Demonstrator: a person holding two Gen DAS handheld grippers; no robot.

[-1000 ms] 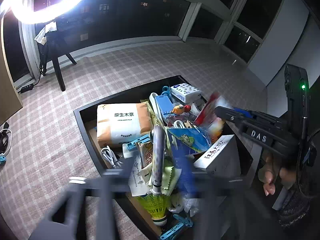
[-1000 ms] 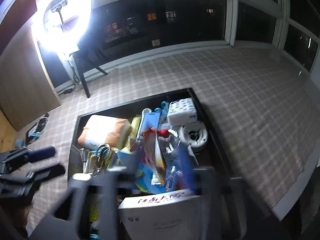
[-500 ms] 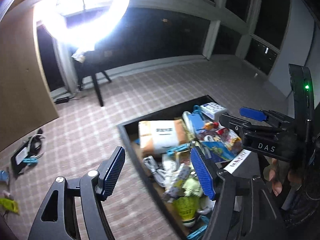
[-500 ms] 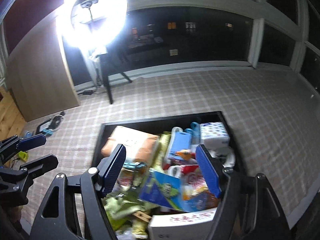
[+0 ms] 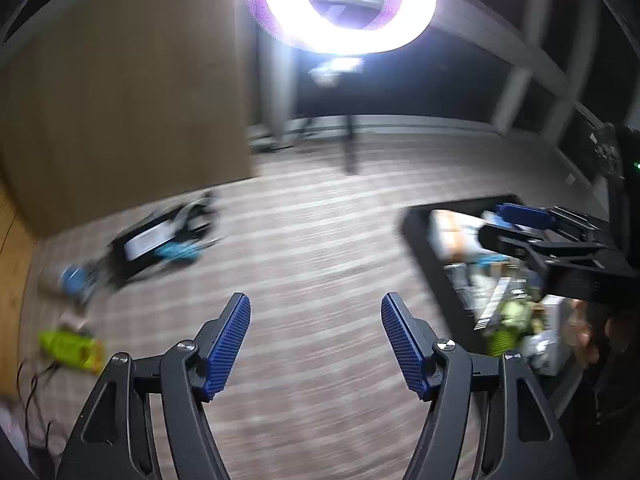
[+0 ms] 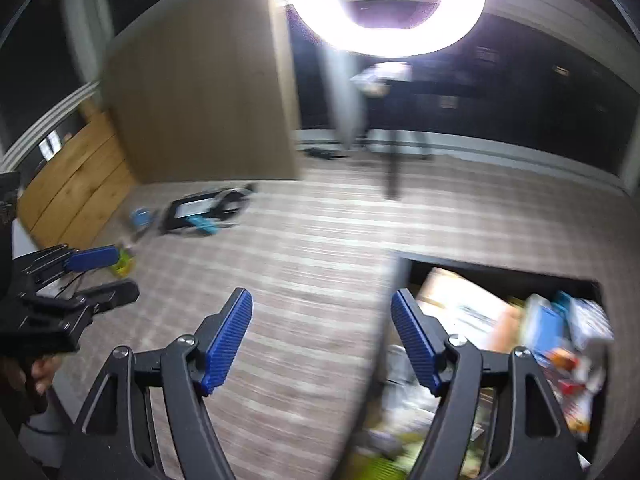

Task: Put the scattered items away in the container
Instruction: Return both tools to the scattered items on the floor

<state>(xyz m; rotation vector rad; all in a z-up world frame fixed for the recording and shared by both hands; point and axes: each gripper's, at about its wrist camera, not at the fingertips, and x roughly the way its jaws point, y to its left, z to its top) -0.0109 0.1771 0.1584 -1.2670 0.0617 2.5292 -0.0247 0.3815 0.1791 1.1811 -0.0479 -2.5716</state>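
Observation:
The black container (image 5: 416,232) sits at the right edge of the left wrist view, crammed with items, among them an orange and white tissue pack (image 6: 460,308). In the right wrist view the container (image 6: 500,272) lies at the lower right. My left gripper (image 5: 316,320) is open over bare floor with nothing between its blue pads. My right gripper (image 6: 320,316) is open too, its right finger over the container's left rim. Scattered on the floor to the far left are a black flat item with a blue clip (image 5: 160,240), a small blue item (image 5: 74,278) and a lime green packet (image 5: 70,350). Everything is motion-blurred.
A bright ring light (image 5: 340,8) on a tripod (image 5: 350,148) stands at the back before dark windows. A tall brown panel (image 5: 120,120) leans at the left, with a wooden cabinet (image 6: 72,184) beside it. Cables (image 5: 36,400) trail at the lower left. Checked carpet covers the floor.
Both views have swung left, away from the container, which slid to the right edge. The scattered floor items have come into view. Both grippers stay open and hold nothing.

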